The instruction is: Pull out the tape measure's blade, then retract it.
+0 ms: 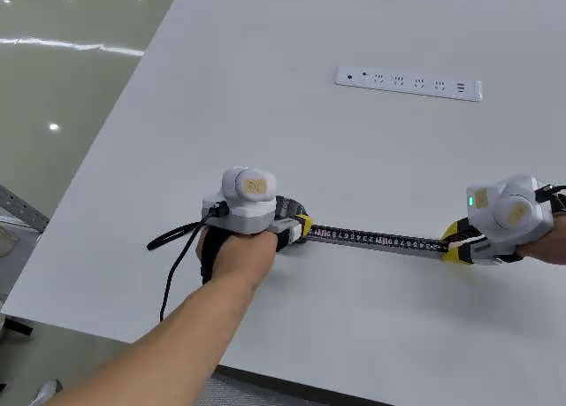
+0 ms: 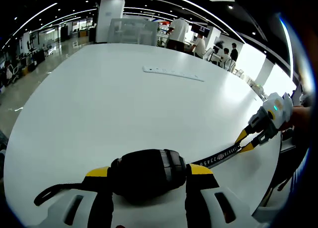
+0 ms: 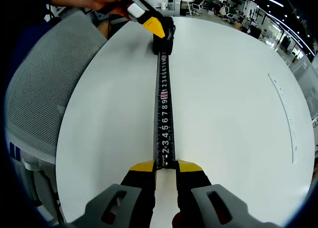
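- The left gripper (image 1: 294,226) sat at the near left of the white table (image 1: 354,158). Its jaws were clamped on either side of the black tape measure case (image 2: 145,171), which looked to be resting on the tabletop.
- The blade (image 3: 164,109) ran out of the case toward the right. It was straight, lay low along the table and had its numbers facing up.
- A power strip (image 1: 409,81) lay at the far right of the table, well apart from the work.
- The right gripper (image 3: 165,166) was at the near right, its jaws narrowed to a pinch on the free end of the blade.
- Judging by the length drawn out, the step in hand seemed to be the pull, close to its end, with the retraction not yet done.
- To do it well, the left gripper should pin the case so it neither slides nor turns.
- The right gripper should draw straight along the blade's own line and stay low, because a sideways pull or a lift could twist or buckle the blade.
- For the return, the end would be better walked back toward the case under a firm pinch than let go, since a freed blade could whip in and jolt the case loose.
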Tool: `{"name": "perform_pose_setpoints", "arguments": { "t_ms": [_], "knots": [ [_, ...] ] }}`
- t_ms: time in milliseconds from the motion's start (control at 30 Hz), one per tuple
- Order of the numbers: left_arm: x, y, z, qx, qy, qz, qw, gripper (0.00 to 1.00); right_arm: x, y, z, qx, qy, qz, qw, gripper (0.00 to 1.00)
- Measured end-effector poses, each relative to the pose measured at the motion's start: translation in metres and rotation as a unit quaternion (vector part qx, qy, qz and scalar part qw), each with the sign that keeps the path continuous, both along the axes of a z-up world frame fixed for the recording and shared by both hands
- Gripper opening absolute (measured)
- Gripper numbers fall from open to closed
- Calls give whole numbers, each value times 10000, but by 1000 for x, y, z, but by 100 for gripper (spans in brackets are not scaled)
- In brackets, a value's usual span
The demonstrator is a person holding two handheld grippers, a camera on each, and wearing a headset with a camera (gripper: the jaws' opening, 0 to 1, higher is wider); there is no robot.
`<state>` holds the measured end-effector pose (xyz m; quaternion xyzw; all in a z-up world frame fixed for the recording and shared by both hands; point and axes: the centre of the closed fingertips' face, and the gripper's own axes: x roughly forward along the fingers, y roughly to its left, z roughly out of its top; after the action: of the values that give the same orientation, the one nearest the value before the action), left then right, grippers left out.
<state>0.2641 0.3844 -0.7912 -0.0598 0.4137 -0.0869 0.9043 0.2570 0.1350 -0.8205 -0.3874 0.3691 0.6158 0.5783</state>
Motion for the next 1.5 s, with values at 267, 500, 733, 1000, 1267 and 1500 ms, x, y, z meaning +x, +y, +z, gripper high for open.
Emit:
{"name": "perform_pose_setpoints", "arguments": {
  "t_ms": [267,500,733,1000,1267,1500],
  "knots": [
    [0,0,0,-5,-7,-13,10000,54,1,8,0,18,26,45,10000,11],
    [0,0,0,-14,0,-30,10000,54,2,17,-1,62,86,56,9999,11],
    [0,0,0,-29,-9,-33,10000,54,2,29,0,116,111,117,9998,11],
    [0,0,0,-49,0,-38,10000,53,2,38,0,153,130,162,9997,11],
    [0,0,0,-74,10,-35,10000,53,1,47,0,202,143,193,9995,11],
    [0,0,0,-81,6,-38,10000,53,0,57,-1,264,152,233,9993,11]
  ]
}}
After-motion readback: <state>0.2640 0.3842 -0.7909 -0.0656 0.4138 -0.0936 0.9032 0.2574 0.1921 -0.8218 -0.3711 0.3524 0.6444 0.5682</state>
